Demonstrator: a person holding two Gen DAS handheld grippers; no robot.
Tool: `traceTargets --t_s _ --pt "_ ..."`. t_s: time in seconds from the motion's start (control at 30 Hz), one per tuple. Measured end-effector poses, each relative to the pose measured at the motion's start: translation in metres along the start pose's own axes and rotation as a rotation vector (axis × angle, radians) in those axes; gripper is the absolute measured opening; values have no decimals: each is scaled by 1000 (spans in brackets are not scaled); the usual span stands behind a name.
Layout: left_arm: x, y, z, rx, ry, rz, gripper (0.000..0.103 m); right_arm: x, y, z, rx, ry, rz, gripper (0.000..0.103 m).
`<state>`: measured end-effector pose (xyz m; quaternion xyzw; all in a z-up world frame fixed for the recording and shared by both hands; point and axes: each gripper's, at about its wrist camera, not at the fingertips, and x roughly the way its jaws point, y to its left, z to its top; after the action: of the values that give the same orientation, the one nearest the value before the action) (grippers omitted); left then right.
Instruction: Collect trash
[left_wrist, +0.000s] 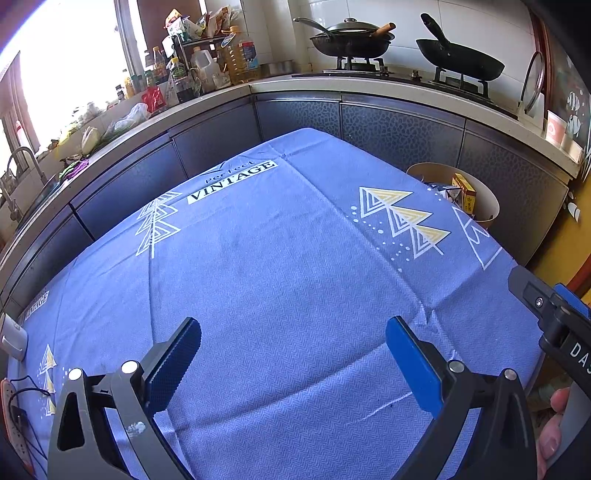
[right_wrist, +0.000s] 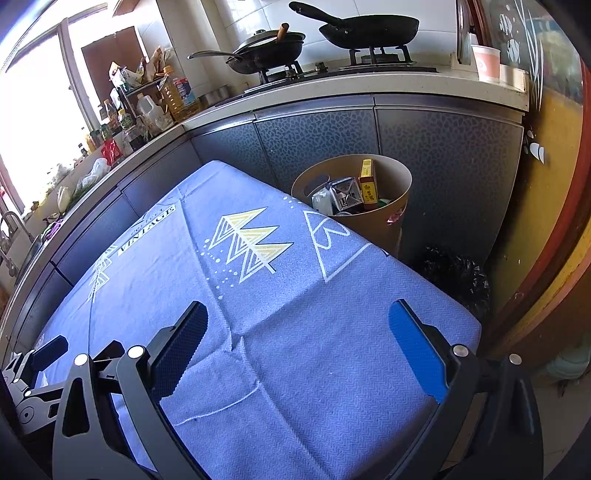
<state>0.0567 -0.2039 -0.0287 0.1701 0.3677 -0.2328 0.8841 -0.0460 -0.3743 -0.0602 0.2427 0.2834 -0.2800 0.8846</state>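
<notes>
Both the left gripper (left_wrist: 293, 354) and right gripper (right_wrist: 297, 343) hung released over the blue patterned tablecloth (left_wrist: 277, 266); at one o'clock, its edge hid part of the tan round cardboard bin (right_wrist: 400, 184) holding crumpled cartons (right_wrist: 345, 197)

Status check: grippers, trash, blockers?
Left gripper open, empty. Right gripper open, empty. Trash sits in the bin past the table's far edge. Nothing in the way.

A: The bin (left_wrist: 476, 192) at two o'clock in the left wrist view?
B: Half hidden behind the table (left_wrist: 295, 277); its box labels are too small to read.
A: And the right hand-held gripper (left_wrist: 546, 314)?
B: Cut off by the frame edge at four o'clock.
</notes>
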Motion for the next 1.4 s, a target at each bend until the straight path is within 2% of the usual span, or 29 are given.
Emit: traceTargets --t_s 1.4 --pt "3 -1 1 22 16 -17 100 -2 2 6 -14 3 0 97"
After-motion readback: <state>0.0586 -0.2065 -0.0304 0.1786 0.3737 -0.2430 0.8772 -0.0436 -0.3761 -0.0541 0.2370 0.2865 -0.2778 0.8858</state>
